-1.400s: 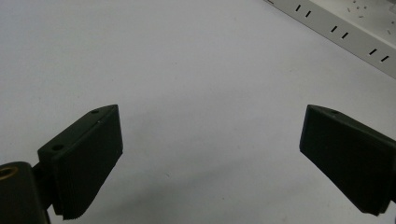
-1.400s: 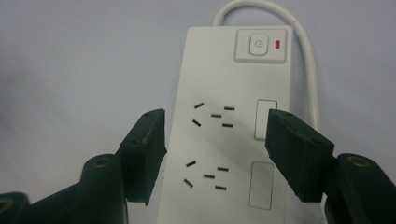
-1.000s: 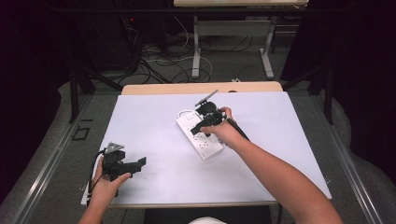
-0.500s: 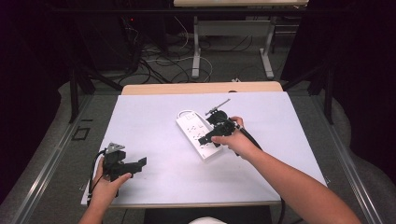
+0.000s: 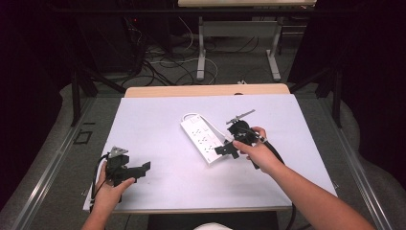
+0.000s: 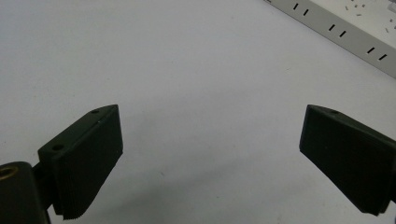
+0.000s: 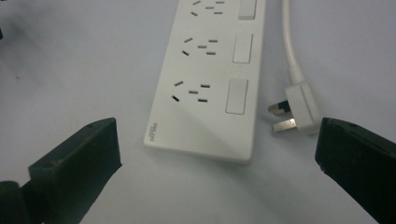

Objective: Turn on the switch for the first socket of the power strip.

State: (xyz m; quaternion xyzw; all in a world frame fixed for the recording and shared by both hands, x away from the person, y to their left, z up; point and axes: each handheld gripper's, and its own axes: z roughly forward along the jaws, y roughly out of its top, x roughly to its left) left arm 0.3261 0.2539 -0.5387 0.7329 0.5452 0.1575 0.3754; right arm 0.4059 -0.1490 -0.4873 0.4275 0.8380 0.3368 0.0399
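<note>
White on white, risked shoving the long white plastic power strip (image 5: 203, 139) askew at mid-tabletop (image 5: 158, 120), or snagging its loose white three-pin plug (image 7: 299, 109), with right tongs (image 5: 226, 149) just spread wide, empty, over its near end and left tongs (image 5: 138, 172) open, idle, well apart.

White-topped table (image 5: 158, 120) is carrying a white power strip (image 5: 203, 139) lying flat near its middle, its white plug (image 7: 299, 109) resting just beside it.
</note>
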